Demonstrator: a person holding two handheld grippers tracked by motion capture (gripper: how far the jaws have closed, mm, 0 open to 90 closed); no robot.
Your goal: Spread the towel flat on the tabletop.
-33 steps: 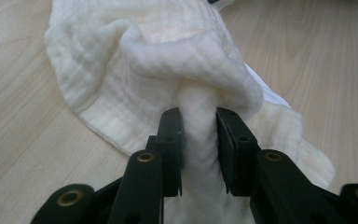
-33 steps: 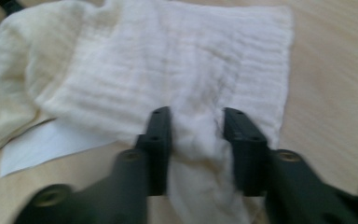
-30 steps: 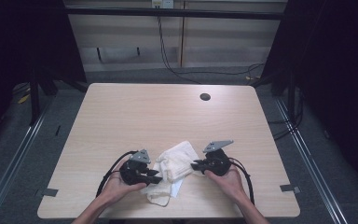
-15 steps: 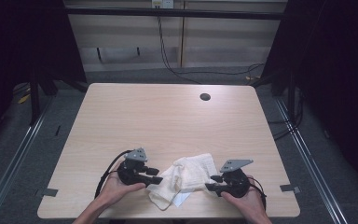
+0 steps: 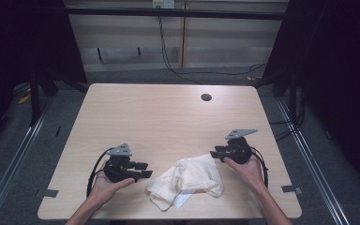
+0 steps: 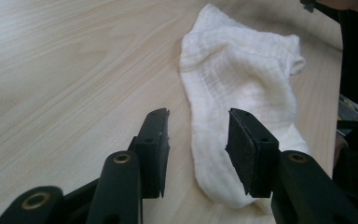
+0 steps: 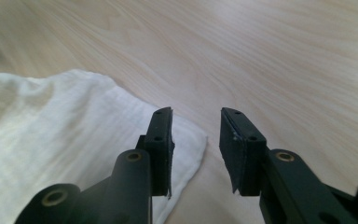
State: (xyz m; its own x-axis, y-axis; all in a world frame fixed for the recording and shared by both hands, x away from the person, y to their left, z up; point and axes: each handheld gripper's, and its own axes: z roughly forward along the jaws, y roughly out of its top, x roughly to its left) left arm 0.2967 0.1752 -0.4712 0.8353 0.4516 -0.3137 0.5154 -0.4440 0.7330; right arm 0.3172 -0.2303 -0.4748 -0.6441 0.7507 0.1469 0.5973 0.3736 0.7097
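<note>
A crumpled white cloth (image 5: 187,180) lies on the wooden table (image 5: 168,122) near its front edge, between the two grippers. My left gripper (image 5: 144,169) rests just left of the cloth, open, with nothing between its jaws; in the left gripper view the cloth (image 6: 233,88) stretches away ahead of the jaws. My right gripper (image 5: 214,153) sits at the cloth's upper right corner, open and empty. A corner of the cloth (image 7: 65,135) runs under its left jaw in the right gripper view.
A small dark round hole (image 5: 206,97) sits in the table near its far edge. A bit of white paper (image 5: 182,201) peeks out under the cloth's front. Dark frame posts and cables stand beyond and beside the table.
The right gripper has let go of the cloth and moved up and right. The cloth now lies flatter on the table. The left gripper has moved slightly left of the cloth.
</note>
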